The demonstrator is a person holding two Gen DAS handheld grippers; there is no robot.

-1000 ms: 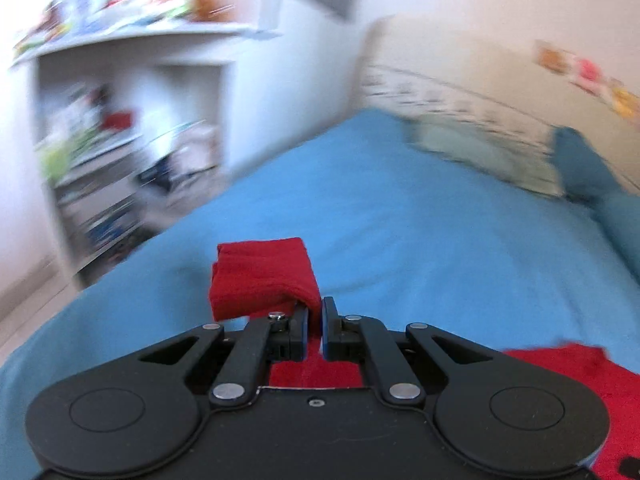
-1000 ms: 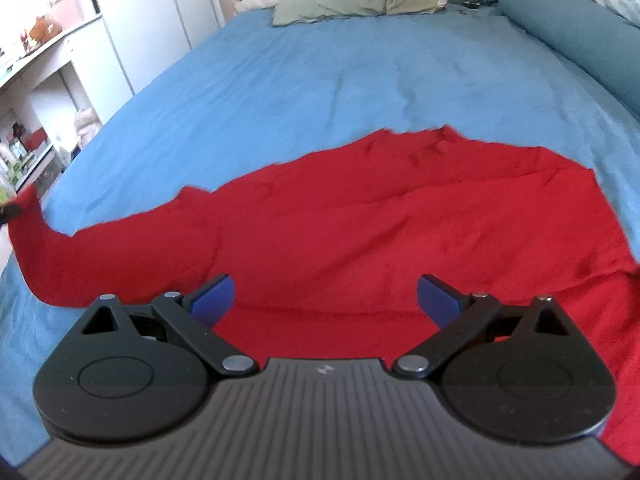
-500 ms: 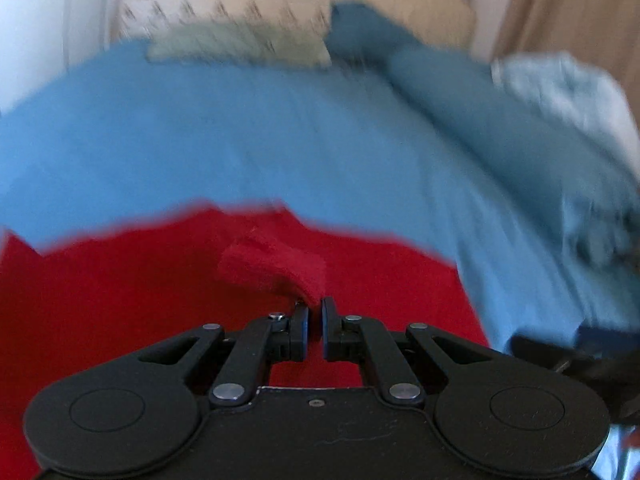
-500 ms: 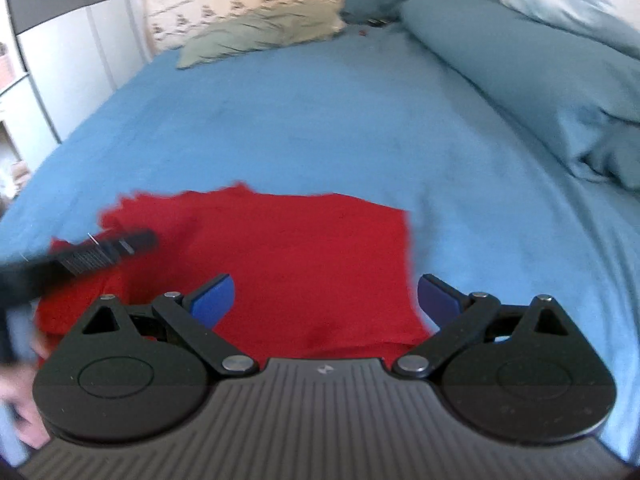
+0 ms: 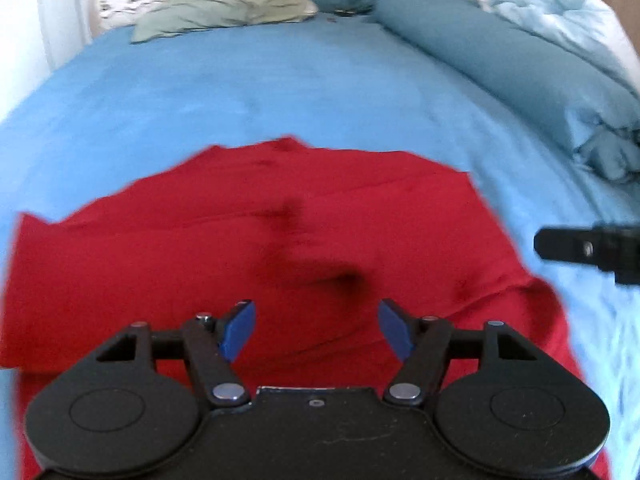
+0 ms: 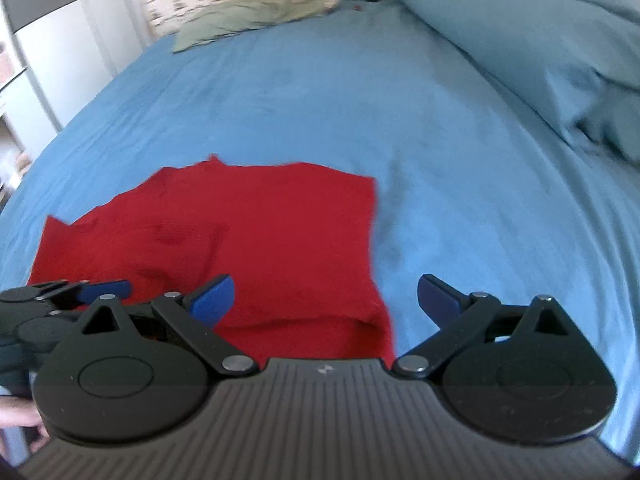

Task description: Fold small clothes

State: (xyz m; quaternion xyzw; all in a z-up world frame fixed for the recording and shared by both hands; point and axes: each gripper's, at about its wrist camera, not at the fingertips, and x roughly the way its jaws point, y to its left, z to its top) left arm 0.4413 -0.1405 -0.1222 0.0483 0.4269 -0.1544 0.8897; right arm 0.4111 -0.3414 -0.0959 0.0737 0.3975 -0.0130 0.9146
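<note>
Red garment (image 5: 248,240) spread flat on blue bed sheet (image 5: 248,80), near the foot end, long axis running left to right across the bed, one layer folded over the middle. Left gripper (image 5: 316,326) hovering just above it, fingers apart, nothing held. Right gripper (image 6: 325,298) over the garment's right edge, fingers wide apart, empty. Green pillow (image 5: 224,12) at the headboard.
</note>
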